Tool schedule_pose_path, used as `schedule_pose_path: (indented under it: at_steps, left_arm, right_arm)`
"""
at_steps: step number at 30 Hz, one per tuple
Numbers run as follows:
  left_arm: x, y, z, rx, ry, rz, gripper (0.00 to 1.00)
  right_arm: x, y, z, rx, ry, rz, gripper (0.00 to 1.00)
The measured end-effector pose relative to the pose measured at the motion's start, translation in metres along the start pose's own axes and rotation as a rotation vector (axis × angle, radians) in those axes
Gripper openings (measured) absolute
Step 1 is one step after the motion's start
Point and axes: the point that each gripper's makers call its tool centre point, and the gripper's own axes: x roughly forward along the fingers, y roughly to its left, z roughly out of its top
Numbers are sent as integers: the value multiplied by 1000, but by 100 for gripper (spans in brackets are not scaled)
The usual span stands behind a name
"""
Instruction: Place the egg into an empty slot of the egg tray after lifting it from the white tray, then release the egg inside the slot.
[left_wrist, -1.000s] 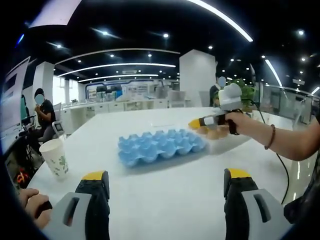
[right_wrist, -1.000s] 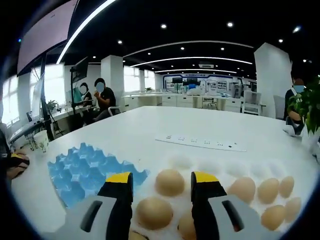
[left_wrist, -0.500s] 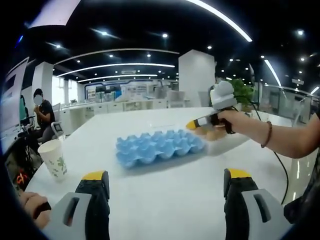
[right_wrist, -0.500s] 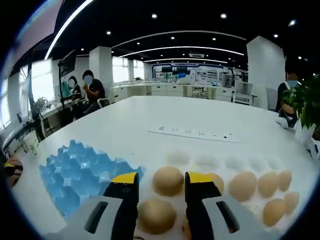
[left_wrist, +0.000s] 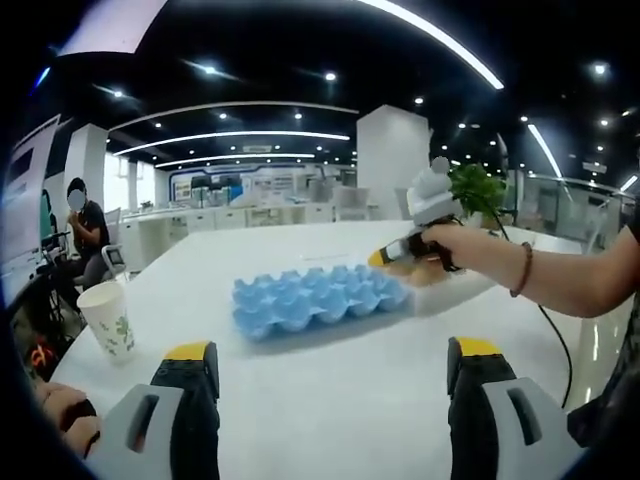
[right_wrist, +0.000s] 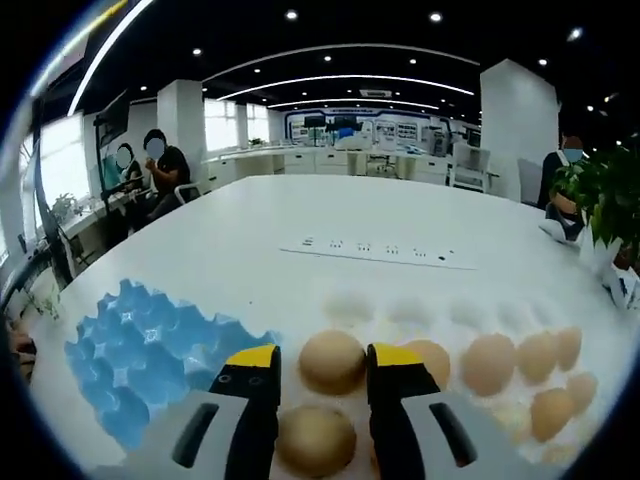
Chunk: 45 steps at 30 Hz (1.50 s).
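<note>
In the right gripper view, my right gripper (right_wrist: 323, 358) is shut on a brown egg (right_wrist: 332, 360) that sits in the white tray (right_wrist: 400, 310), its yellow-tipped jaws against the egg's sides. Several more eggs (right_wrist: 487, 362) lie in the tray's near rows, and another egg (right_wrist: 315, 440) is just below the jaws. The blue egg tray (right_wrist: 150, 350) lies to the left, its slots empty. In the left gripper view the blue egg tray (left_wrist: 320, 295) is mid-table, and a hand holds the right gripper (left_wrist: 400, 250) over the white tray (left_wrist: 450, 290). My left gripper (left_wrist: 332, 355) is open, low over bare table.
A paper cup (left_wrist: 108, 318) stands on the table's left side. A white power strip (right_wrist: 375, 250) lies beyond the white tray. A green plant (right_wrist: 600, 195) is at the right. People sit at desks (right_wrist: 150, 170) far left.
The right gripper's jaws have narrowed around the egg between them. The right gripper's camera has shifted slightly; the left gripper has stayed put.
</note>
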Motion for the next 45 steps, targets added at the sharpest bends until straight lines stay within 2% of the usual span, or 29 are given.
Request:
schedule_pose_path:
  at_steps: [8, 12, 17, 23, 30, 45]
  left_arm:
    - [-2, 0, 2, -11, -16, -8, 96]
    - [-4, 4, 0, -13, -10, 1, 96]
    - [-4, 6, -1, -16, -7, 2, 96]
    - [-5, 6, 0, -17, -15, 0, 96]
    - [-8, 9, -1, -15, -5, 8, 95]
    - [-7, 5, 1, -18, -20, 3, 94]
  right_arm:
    - [1, -1, 0, 32, 8, -19, 34]
    - [1, -6, 1, 39, 7, -36, 28]
    - [3, -7, 3, 69, 19, -40, 28]
    - [1, -7, 2, 63, 9, -45, 27]
    - [-4, -7, 8, 122, -45, -10, 27]
    - [-12, -3, 14, 148, -134, 51, 27]
